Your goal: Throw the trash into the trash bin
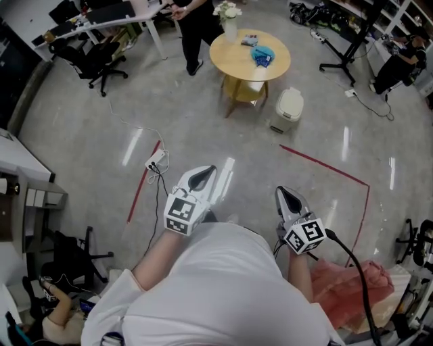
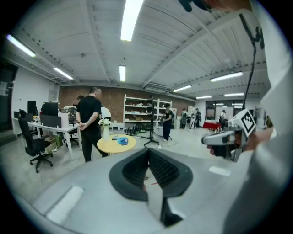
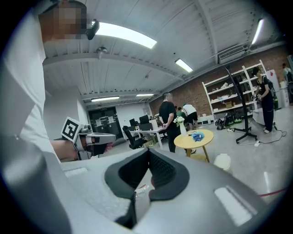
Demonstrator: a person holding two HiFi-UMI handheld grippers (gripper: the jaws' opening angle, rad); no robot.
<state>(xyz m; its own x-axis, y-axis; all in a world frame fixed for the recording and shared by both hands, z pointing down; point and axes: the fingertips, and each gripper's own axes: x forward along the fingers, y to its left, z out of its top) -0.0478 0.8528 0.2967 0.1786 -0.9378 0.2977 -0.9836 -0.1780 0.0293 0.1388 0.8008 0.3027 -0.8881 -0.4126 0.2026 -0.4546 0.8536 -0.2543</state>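
Blue crumpled trash (image 1: 262, 55) lies on a round yellow table (image 1: 237, 64) far ahead, beside a smaller item (image 1: 249, 40) and a vase of flowers (image 1: 229, 20). A white trash bin (image 1: 289, 108) stands on the floor right of the table. My left gripper (image 1: 208, 169) and right gripper (image 1: 283, 190) are held close to my body, far from the table, both shut with nothing in them. The left gripper view shows its shut jaws (image 2: 149, 151), the table (image 2: 110, 145) and the blue trash (image 2: 122, 140). The right gripper view shows its shut jaws (image 3: 149, 153), the blue trash (image 3: 198, 135) and the bin (image 3: 223, 161).
A person in black (image 1: 196, 27) stands just left of the table. An office chair (image 1: 95, 61) and desks are at the far left. A power strip with cable (image 1: 155, 161) and red tape lines (image 1: 325, 165) lie on the floor between me and the table. A stand (image 1: 345, 47) is at the back right.
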